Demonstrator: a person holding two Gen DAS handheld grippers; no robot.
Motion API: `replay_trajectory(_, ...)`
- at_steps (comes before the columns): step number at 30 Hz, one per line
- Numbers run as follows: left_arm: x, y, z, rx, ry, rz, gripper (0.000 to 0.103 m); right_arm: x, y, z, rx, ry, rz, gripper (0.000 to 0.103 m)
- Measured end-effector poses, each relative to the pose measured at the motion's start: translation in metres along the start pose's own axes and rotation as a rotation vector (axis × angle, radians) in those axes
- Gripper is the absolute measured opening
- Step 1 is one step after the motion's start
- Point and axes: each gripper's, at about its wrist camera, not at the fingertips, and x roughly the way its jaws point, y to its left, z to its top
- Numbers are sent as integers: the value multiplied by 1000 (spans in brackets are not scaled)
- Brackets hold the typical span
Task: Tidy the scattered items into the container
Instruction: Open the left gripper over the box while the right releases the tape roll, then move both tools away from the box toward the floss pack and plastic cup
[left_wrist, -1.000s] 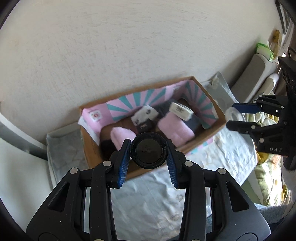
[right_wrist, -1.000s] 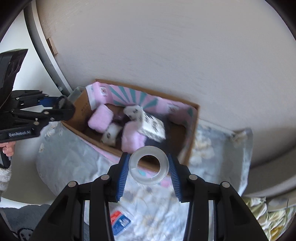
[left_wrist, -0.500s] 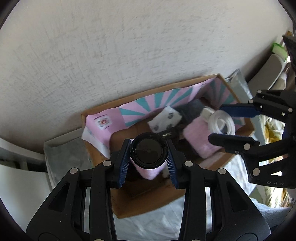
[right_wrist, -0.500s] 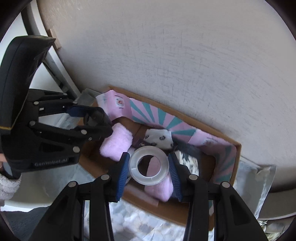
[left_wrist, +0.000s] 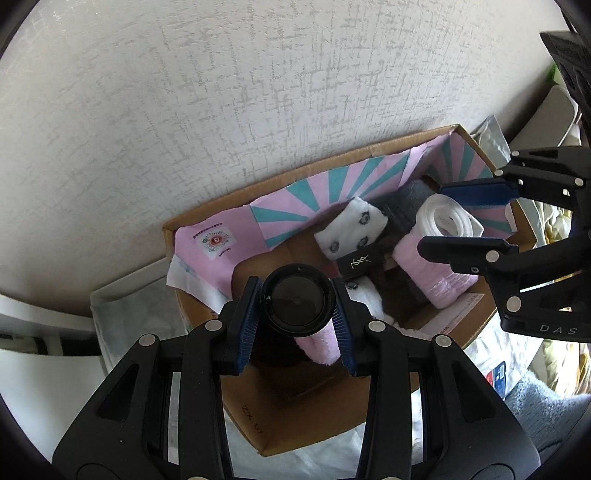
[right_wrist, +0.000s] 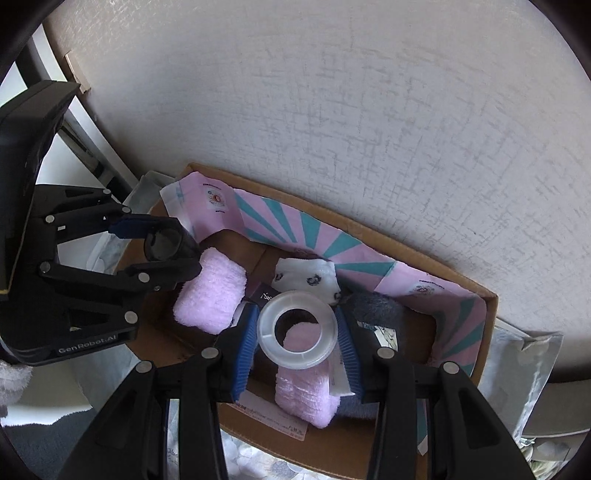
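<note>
A cardboard box (left_wrist: 369, 152) lined with pink and teal paper stands against the wall; it also shows in the right wrist view (right_wrist: 491, 295). My left gripper (left_wrist: 297, 306) is shut on a round black jar (left_wrist: 297, 301) and holds it over the box's left end. My right gripper (right_wrist: 297, 330) is shut on a clear tape ring (right_wrist: 297, 330) above the box's middle. In the left wrist view the right gripper (left_wrist: 467, 218) and its ring (left_wrist: 448, 219) hang over the box's right part. Inside lie pink fluffy rolls (right_wrist: 210, 295), white patterned socks (left_wrist: 351, 227) and a small black box (left_wrist: 358, 263).
A white textured wall (left_wrist: 258, 92) rises right behind the box. The box rests on a pale floral cloth (right_wrist: 258, 461). A grey plastic bag (right_wrist: 524, 373) lies at the box's right end. A blue-grey fluffy mat (left_wrist: 543, 413) lies at the lower right.
Both grippers have moved forward with their items, from the box's front edge to above its inside. The box fills more of both views.
</note>
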Motion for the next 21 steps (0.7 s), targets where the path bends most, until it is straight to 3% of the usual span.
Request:
replay_trajectory(4,-3,-1,1,2,-25,-15,35,1,0,3,-11,-3,15,39)
replay_trajectory(6,-6,-3,3,7,-46,-2,48,-1,-2,2,-13,-10,28,39)
replay_trajectory(8,-11,-6,6,19,-68,44,103,-1,-4,2,-11,-4,37,40)
replay_trajectory(10,-18,-8,6,32,-109,63,103,-1,-6,0,-13,10,44,53)
replay_trajectory(14,-26,-16,6,83,-126,94,103,-8,-16,-4,-4,-6,-26,95)
replay_trajectory(16,-30,-18,6,85,-131,100,103,-11,-22,-7,7,-15,-46,102)
replay_trajectory(21,-35,-15,7,52,-135,97,103,-19,-31,-14,31,-32,-22,102)
